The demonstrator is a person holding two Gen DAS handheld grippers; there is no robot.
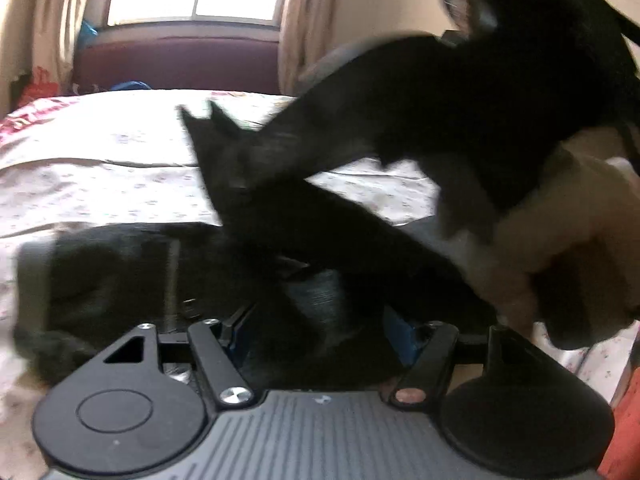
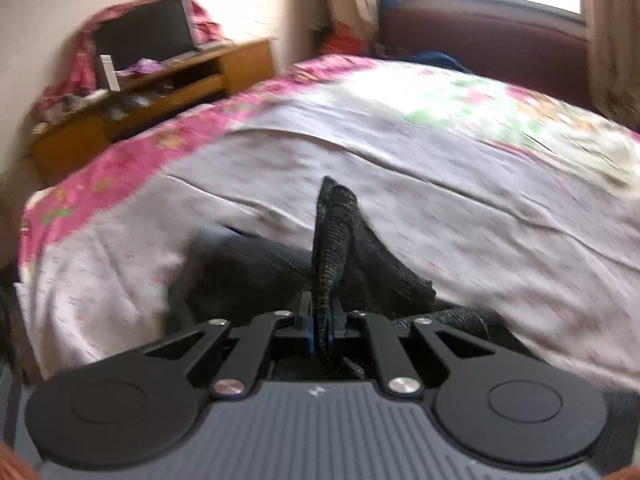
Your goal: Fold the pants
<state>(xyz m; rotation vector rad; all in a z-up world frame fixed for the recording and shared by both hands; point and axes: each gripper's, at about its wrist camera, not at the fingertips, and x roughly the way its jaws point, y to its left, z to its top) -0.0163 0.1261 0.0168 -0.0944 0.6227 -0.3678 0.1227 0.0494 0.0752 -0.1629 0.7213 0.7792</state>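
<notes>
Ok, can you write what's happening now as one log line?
step: folding pants | left gripper: jaws open | right gripper: jaws shut on pants | surface: bed

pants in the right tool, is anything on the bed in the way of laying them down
Nothing visible does. The right tool is shut on a fold of the black pants, and the floral bedsheet ahead shows only wrinkles.

- pants (image 2: 340, 232): black knit fabric, crumpled, not flat
- one bunched fold stands upright, pinched
- the remainder lies heaped on the floral bedsheet (image 2: 480, 208)
</notes>
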